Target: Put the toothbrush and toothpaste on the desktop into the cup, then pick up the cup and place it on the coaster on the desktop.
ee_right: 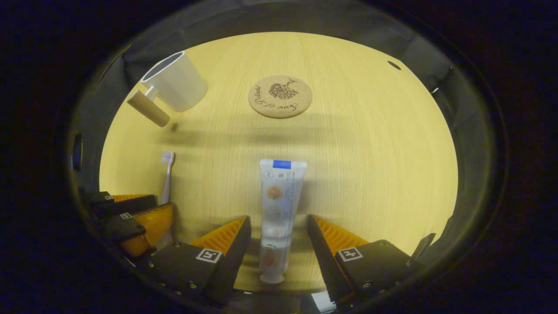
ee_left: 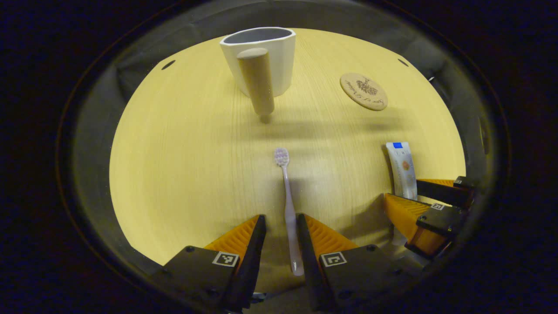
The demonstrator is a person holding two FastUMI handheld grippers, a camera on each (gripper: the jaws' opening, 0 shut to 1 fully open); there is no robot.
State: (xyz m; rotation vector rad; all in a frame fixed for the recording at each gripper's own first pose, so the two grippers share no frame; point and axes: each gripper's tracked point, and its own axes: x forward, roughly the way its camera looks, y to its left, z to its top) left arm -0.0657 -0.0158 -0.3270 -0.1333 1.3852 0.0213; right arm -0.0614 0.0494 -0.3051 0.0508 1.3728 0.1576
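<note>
Lilac toothbrush [ee_left: 287,205] and toothpaste [ee_right: 277,213] each lie between an open hand-held gripper's fingers.

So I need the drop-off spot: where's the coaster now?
The coaster lies flat at the table's far side in the right gripper view, right of the cup, beyond the toothpaste.

My left gripper [ee_left: 281,226] hangs low over the desktop [ee_left: 183,174] with its fingers parted on either side of the toothbrush [ee_left: 288,209]; I cannot tell whether the pads touch it. The toothbrush lies flat, bristle head pointing away from me toward the cup [ee_left: 261,61]. The white cup stands upright beyond the toothbrush, its wooden handle turned toward me. The round cork coaster [ee_left: 363,91] lies to the cup's right, apart from it. My right gripper [ee_left: 418,196] sits right of the toothbrush, its orange fingers straddling the toothpaste [ee_left: 402,168], whose blue-banded end points toward the coaster.
</note>
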